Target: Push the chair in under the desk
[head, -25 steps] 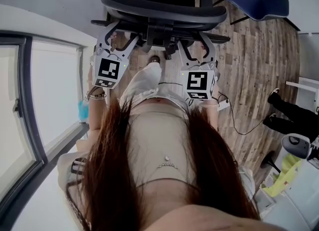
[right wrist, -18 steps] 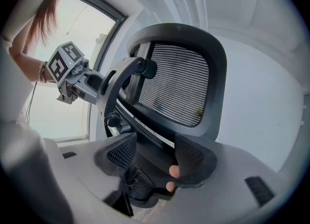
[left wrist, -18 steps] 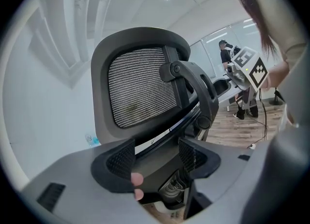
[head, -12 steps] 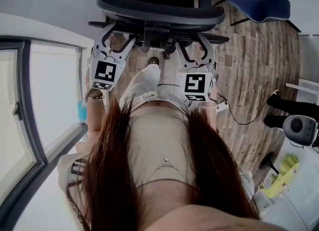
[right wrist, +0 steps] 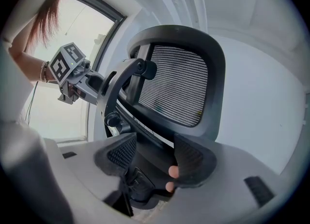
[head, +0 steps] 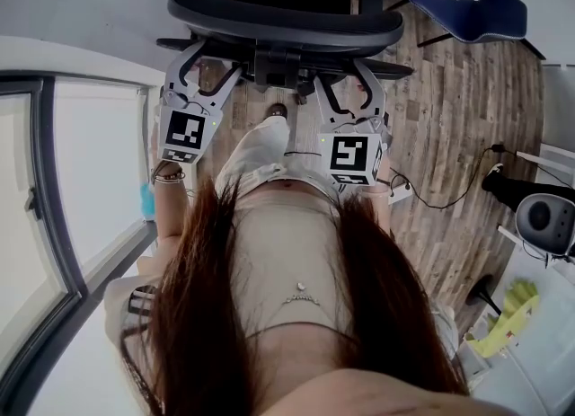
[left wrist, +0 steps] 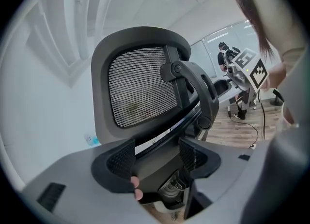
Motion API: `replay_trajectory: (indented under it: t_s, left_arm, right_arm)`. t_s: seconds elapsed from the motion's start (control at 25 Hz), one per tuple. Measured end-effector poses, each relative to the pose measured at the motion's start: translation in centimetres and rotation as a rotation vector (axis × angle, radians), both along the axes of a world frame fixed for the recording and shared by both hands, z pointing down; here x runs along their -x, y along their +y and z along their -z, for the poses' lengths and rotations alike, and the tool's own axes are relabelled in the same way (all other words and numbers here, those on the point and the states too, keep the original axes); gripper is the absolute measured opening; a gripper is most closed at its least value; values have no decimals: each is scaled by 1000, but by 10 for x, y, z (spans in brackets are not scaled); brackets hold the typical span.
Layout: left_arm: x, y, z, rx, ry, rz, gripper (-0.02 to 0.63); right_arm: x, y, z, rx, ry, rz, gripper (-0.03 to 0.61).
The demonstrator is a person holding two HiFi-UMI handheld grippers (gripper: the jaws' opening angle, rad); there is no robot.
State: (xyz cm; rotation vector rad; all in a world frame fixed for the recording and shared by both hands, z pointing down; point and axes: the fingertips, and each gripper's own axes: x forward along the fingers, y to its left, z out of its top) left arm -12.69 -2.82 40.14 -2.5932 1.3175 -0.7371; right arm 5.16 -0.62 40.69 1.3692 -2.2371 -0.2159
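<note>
Pushing step, by the look of it: both tools set to the back of the chair (head: 287, 23), standing just ahead of the person on the plank floor (head: 467, 118), backrest nearest. Left gripper (head: 208, 71) released, jaws wide apart, the dark back frame in the gap. Right gripper (head: 344, 82) likewise spread open, on the frame's other side. No clamping anywhere; contact with the frame hard to confirm. Desk not picked out with certainty.

Next, probably: press forward evenly on both sides, keeping the chair straight, with no swivel or veer.

Backrest (left wrist: 140, 90) a rounded dark plastic shell filled with fine grey mesh, with a curved support arm and a round pivot knob behind. Pads (left wrist: 121, 156) black, dimpled, rubbery-looking. Floor of worn wooden boards.
</note>
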Motion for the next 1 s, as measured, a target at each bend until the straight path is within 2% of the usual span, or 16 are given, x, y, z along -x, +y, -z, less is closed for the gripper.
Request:
replay_trajectory:
  t_s: [0.2, 0.44, 1.0]
  left_arm:
    - [-1, -6, 3, -3, 0, 1, 279]
    - [0, -8, -1, -11, 4, 3, 279]
    - [5, -59, 0, -2, 5, -6, 279]
  right_arm:
    - [5, -8, 7, -32, -16, 34, 250]
    - [0, -9, -1, -7, 1, -2, 250]
    - [5, -57, 0, 7, 5, -16, 250]
